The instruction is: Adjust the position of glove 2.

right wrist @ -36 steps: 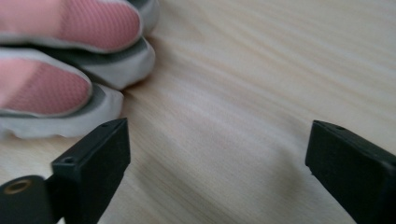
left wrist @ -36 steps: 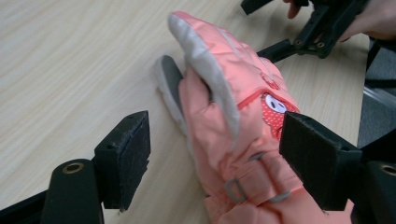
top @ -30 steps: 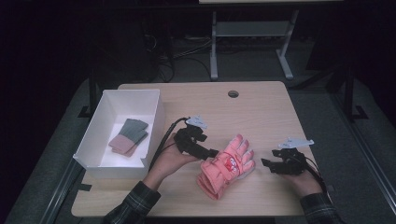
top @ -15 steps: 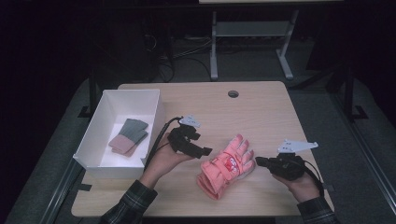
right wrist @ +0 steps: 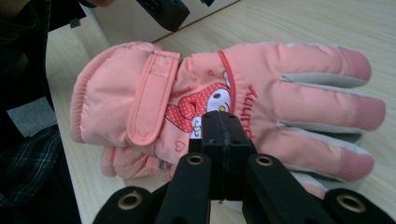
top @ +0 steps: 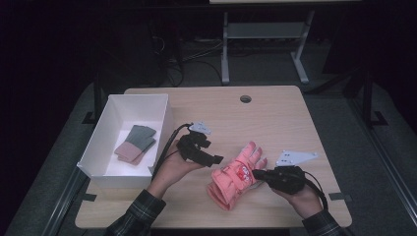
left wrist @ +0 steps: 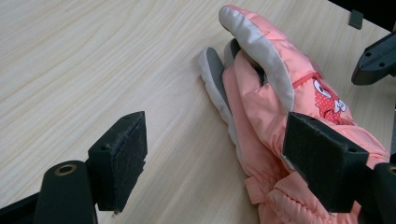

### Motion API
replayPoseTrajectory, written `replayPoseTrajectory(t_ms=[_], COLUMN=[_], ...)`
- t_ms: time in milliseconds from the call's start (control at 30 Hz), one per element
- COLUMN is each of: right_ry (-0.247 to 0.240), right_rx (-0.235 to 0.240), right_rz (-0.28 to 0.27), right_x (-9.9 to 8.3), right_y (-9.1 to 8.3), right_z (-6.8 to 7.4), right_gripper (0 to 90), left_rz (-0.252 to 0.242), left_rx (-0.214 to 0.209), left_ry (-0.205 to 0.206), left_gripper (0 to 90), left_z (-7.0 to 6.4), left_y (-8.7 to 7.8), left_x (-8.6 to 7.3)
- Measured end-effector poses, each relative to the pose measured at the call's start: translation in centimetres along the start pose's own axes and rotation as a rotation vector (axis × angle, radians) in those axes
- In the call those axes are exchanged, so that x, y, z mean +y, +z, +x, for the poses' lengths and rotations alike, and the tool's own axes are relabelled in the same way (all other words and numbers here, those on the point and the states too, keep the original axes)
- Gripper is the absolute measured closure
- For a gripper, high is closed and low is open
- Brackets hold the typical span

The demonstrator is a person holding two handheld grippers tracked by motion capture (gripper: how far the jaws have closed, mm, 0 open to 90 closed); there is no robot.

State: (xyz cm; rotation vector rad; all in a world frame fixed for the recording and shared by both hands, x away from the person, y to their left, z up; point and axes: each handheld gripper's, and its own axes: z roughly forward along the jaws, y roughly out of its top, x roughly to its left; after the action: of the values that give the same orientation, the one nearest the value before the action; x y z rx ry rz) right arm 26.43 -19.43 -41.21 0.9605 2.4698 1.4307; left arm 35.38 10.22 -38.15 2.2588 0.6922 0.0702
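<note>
1. Glove pair [top: 235, 174]: pink, stacked one on the other, lying on the tabletop [top: 275, 118] near the front edge, right of centre. Fingers point toward the far right corner, cuffs toward the front edge.
2. Right tool [top: 257, 173]: since a second ago it has moved in from the right edge and now sits at the glove's right side. In the right gripper view its jaws are pressed together over the printed patch [right wrist: 205, 109]; I cannot tell whether any fabric is pinched between them.
3. Left tool [top: 216, 160]: a second ago it was over the glove's cuff side; it has since drawn back slightly toward the box [top: 162, 105]. Jaws spread wide, one pad [left wrist: 122, 154] over bare wood, the other just beside the cuff, nothing between them.
4. Box: white, at the left edge, already holding a grey-and-pink folded pair [top: 136, 143].
5. Judgement: the hold appears to be passing from left tool to right; the likely next step is carrying the gloves to the box.
</note>
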Motion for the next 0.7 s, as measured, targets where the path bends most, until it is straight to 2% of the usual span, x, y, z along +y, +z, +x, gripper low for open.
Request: replayPoseTrajectory(t_ms=[167,400,533,567,700], right_ry=[-0.012,-0.009,0.006,-0.003,-0.01], right_rx=[-0.002,-0.04,-0.044,-0.046,-0.049], right_rz=[-0.003,0.009,0.038,0.043,0.075], right_x=[0.3,0.2,0.0,0.0,-0.2], right_y=[0.6,1.0,1.7,1.9,2.8], right_z=[0.2,-0.3,-0.7,-0.9,-0.9], right_gripper=[90.0,90.0,90.0,90.0,90.0], left_rz=[0.0,-0.008,-0.006,0.002,-0.004], left_rx=[0.001,0.001,-0.001,-0.001,-0.005], left_ry=[0.0,-0.016,-0.013,-0.005,-0.015], left_gripper=[21.4,21.4,21.4,21.4,21.4], left_z=[0.0,-0.1,-0.1,0.0,-0.2], left_y=[0.0,0.0,0.0,0.0,0.1], left_x=[0.0,0.0,0.0,0.0,0.0])
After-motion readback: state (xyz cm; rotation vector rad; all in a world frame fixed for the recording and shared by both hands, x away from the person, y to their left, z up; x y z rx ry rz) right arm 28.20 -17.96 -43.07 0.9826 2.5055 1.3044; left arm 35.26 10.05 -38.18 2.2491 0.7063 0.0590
